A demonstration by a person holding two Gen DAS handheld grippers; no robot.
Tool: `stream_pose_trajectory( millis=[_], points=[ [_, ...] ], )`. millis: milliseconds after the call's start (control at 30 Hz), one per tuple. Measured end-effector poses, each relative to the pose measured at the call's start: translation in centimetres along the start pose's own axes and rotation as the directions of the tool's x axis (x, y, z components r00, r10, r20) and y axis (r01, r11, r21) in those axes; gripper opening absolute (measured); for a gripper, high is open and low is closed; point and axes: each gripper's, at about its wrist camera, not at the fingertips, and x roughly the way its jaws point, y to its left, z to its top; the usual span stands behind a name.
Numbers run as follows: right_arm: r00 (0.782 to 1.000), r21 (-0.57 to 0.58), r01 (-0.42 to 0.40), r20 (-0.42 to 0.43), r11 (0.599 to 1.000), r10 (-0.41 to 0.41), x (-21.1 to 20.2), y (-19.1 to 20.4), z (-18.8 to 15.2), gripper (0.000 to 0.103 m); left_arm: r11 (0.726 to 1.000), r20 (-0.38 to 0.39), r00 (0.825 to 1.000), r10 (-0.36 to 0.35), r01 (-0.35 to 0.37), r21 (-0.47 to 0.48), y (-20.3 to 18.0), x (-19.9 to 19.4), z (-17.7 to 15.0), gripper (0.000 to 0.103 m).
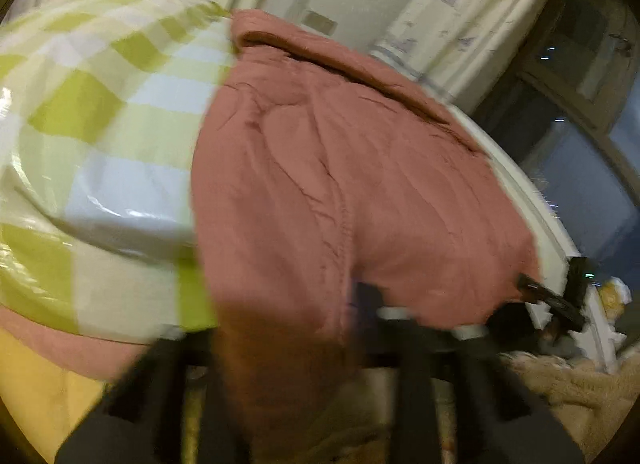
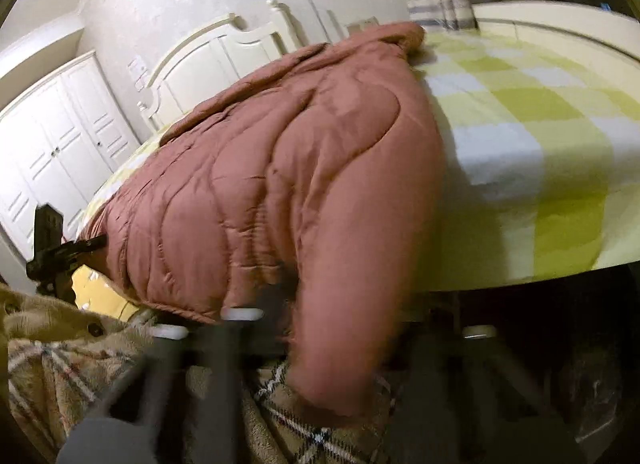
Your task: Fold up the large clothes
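My left gripper [image 1: 296, 328] is closed tight on the near hem of the pink quilted jacket [image 1: 340, 184]; its fingertips are buried in the blurred cloth, so I cannot see the pads themselves. My right gripper [image 2: 320, 328] is likewise clamped on the jacket's [image 2: 280, 184] near edge, where a sleeve-like fold droops over the bed's side and hides the tips between the 2 dark fingers. Both views are smeared by motion close to the tools.

The jacket lies spread on the bed, its collar end toward the far side and its hem hanging over the near edge. Under it is a green, white and pale blue checked sheet [image 1: 100, 104], also seen in the right view [image 2: 540, 144]. In the left view my right gripper shows small at the jacket's corner [image 1: 552, 296]; in the right view my left gripper shows at the opposite corner [image 2: 60, 248].

A tan plaid fleece [image 2: 80, 364] fills the bottom of the right view, cut off by the frame. Behind stand a white headboard [image 2: 224, 48] and a white wardrobe [image 2: 60, 144].
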Motion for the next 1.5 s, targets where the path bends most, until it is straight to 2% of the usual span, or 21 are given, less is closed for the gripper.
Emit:
stream_pose_trajectory(
  millis=[100,200,267,300,367,467,567,700,800,867,900,1000,1067,1133,1200,1233,1267,1333,1367,1433,1500],
  points=[
    [0.997,0.011,-0.065,0.045,0.998,0.065,-1.5,0.9,0.3,0.016,0.998,0.066,0.997,-0.029,0.026,0.051,-1.8,-2.2,0.2,0.01],
    [0.977,0.032,-0.165,0.145,0.986,0.158,-4.3,1.7,1.4,0.014,0.992,0.153,0.981,-0.122,0.116,0.045,-3.0,-5.7,1.4,0.01],
    [0.946,0.058,-0.251,0.224,0.966,0.232,-6.4,1.6,2.3,0.014,0.984,0.208,0.962,-0.177,0.174,0.03,-3.4,-8.0,2.4,0.01],
    [0.915,0.068,-0.316,0.287,0.946,0.285,-8.1,1.4,3.0,0.013,0.979,0.229,0.952,-0.203,0.203,0.024,-3.5,-9.0,2.7,0.01],
    [0.875,0.054,-0.368,0.358,0.928,0.326,-10.6,1.7,4.1,0.013,0.966,0.277,0.927,-0.255,0.259,0.02,-3.9,-11.3,3.2,0.01],
    [0.826,0.008,-0.415,0.424,0.91,0.373,-13.9,2.7,5.6,0.013,0.944,0.333,0.887,-0.32,0.327,0.037,-4.5,-14.3,3.5,0.01],
    [0.779,-0.045,-0.449,0.469,0.892,0.416,-16.6,4.2,6.6,0.013,0.936,0.366,0.864,-0.345,0.343,0.074,-5.6,-17.1,3.5,0.01],
    [0.747,-0.13,-0.442,0.494,0.887,0.445,-19.7,6.5,9.1,0.013,0.917,0.413,0.827,-0.381,0.394,0.057,-5.6,-19.9,4.3,0.011],
    [0.757,-0.145,-0.421,0.487,0.895,0.435,-19.8,7.5,12.3,0.013,0.912,0.434,0.821,-0.37,0.409,0.002,-4.8,-20.0,7.1,0.013],
    [0.792,-0.149,-0.358,0.475,0.922,0.384,-18.7,8.2,15.6,0.013,0.916,0.437,0.83,-0.347,0.4,-0.032,-4.5,-19.4,9.3,0.015],
    [0.818,-0.132,-0.32,0.461,0.938,0.344,-17.3,8.2,18.0,0.014,0.925,0.436,0.841,-0.32,0.377,-0.049,-4.4,-18.5,11.0,0.016],
    [0.889,-0.019,-0.231,0.402,0.973,0.219,-11.5,6.9,23.3,0.014,0.957,0.4,0.897,-0.19,0.26,-0.128,-3.3,-13.9,16.9,0.022],
    [0.92,0.055,-0.189,0.359,0.98,0.157,-7.4,5.3,25.5,0.014,0.959,0.373,0.918,-0.131,0.213,-0.186,-2.0,-10.6,19.6,0.032],
    [0.955,0.137,-0.121,0.286,0.983,0.078,-1.9,3.1,27.8,0.014,0.953,0.33,0.941,-0.074,0.165,-0.256,-0.1,-5.9,22.6,0.038],
    [0.979,0.197,-0.069,0.204,0.978,0.028,2.6,1.4,28.4,0.016,0.936,0.263,0.964,-0.045,0.132,-0.325,2.1,-1.2,24.5,0.049],
    [0.991,0.267,-0.056,0.136,0.962,0.019,5.7,-0.2,28.4,0.021,0.922,0.213,0.976,-0.035,0.113,-0.37,3.5,1.7,25.4,0.061],
    [0.998,0.336,-0.045,0.066,0.941,0.024,8.5,-1.8,28.1,0.029,0.914,0.178,0.984,-0.017,0.088,-0.397,4.4,3.8,25.8,0.069],
    [0.998,0.435,-0.04,-0.025,0.899,0.056,12.5,-4.6,27.2,0.043,0.91,0.139,0.989,0.059,0.004,-0.415,6.2,7.0,25.9,0.076],
    [0.996,0.461,-0.063,-0.023,0.885,0.083,13.2,-5.4,26.4,0.047,0.912,0.131,0.989,0.074,-0.014,-0.409,6.9,8.0,26.0,0.081],
    [0.987,0.52,-0.153,0.032,0.84,0.16,13.7,-7.1,25.8,0.052,0.908,0.119,0.991,0.062,-0.007,-0.42,8.6,9.7,25.5,0.083],
    [0.972,0.532,-0.232,0.092,0.814,0.217,13.1,-7.6,25.8,0.07,0.902,0.113,0.992,0.064,-0.009,-0.431,9.4,10.6,25.0,0.083]
  ],
)
